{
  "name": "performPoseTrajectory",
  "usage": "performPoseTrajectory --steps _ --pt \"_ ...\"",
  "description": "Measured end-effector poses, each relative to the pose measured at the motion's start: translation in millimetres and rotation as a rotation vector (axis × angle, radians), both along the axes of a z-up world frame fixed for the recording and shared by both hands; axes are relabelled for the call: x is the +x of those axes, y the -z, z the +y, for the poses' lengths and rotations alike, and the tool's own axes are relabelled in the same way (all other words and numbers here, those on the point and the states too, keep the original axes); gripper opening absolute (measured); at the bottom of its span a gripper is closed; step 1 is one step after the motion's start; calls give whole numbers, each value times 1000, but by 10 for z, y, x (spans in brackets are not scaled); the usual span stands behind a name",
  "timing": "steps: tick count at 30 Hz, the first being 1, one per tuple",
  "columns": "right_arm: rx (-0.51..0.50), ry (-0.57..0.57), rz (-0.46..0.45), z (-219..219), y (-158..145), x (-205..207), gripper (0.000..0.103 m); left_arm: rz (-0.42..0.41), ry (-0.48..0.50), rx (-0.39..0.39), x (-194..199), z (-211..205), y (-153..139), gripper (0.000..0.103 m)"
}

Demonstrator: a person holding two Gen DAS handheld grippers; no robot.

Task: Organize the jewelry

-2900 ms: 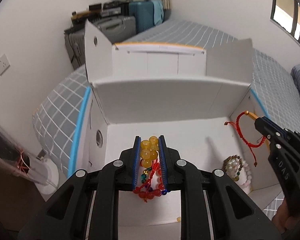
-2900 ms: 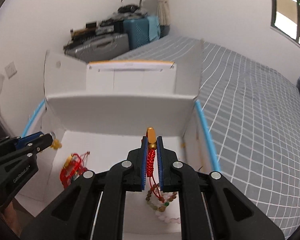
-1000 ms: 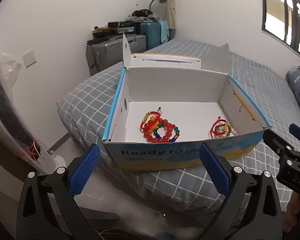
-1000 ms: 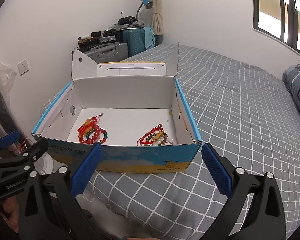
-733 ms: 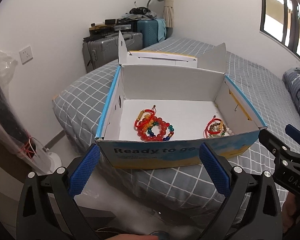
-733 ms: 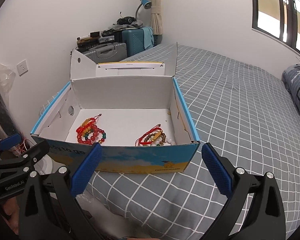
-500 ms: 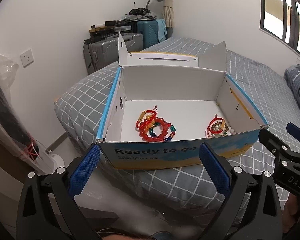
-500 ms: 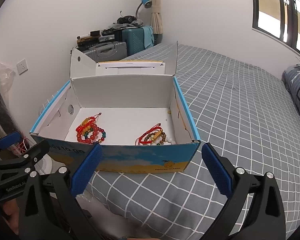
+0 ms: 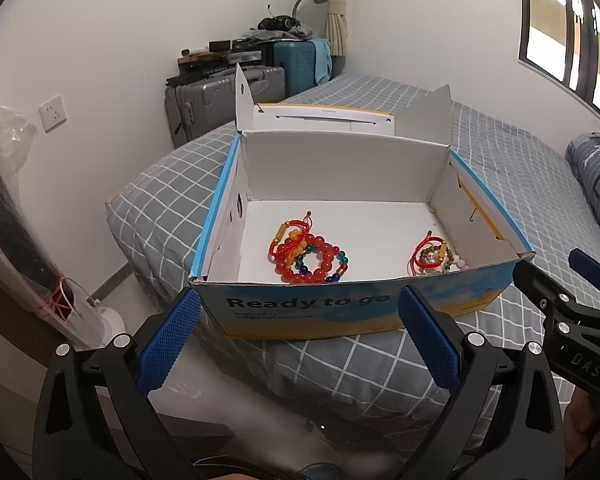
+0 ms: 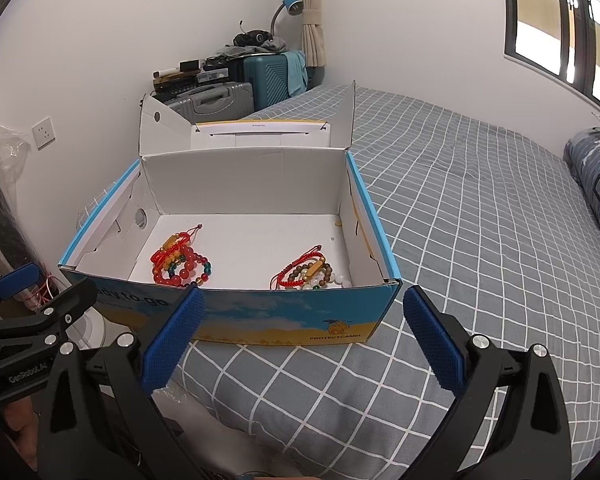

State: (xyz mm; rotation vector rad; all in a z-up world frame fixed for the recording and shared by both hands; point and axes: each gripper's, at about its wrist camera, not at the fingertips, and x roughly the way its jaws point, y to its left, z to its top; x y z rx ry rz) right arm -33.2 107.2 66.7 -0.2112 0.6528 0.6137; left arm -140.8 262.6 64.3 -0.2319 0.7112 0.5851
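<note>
An open blue and white cardboard box point(image 9: 340, 312) point(image 10: 260, 320) sits on the corner of a bed. Inside at the left lies a pile of red, yellow and green bead bracelets point(image 9: 306, 254) point(image 10: 178, 262). Inside at the right lies a second pile with a red cord bracelet and brown and white beads point(image 9: 436, 258) point(image 10: 310, 270). My left gripper point(image 9: 296, 340) is open and empty, held back in front of the box. My right gripper point(image 10: 300, 336) is also open and empty, in front of the box's near wall.
The bed has a grey checked sheet point(image 10: 480, 220). Grey and teal suitcases point(image 9: 228, 96) stand against the far wall with clutter and a blue lamp on top. A plastic-wrapped object point(image 9: 28, 264) stands on the floor at the left. A window point(image 10: 560, 28) is at the right.
2.9 s ago each gripper was shut on a bracelet inside the box. Both have since let go, opened wide and pulled back out of the box. The view has barely shifted over the last second.
</note>
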Motion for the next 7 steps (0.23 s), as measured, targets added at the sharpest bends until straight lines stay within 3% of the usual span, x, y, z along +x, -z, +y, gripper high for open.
performPoseTrajectory --steps 7 --pt "0 1 1 7 4 -2 95 -6 -13 -7 -14 14 8 97"
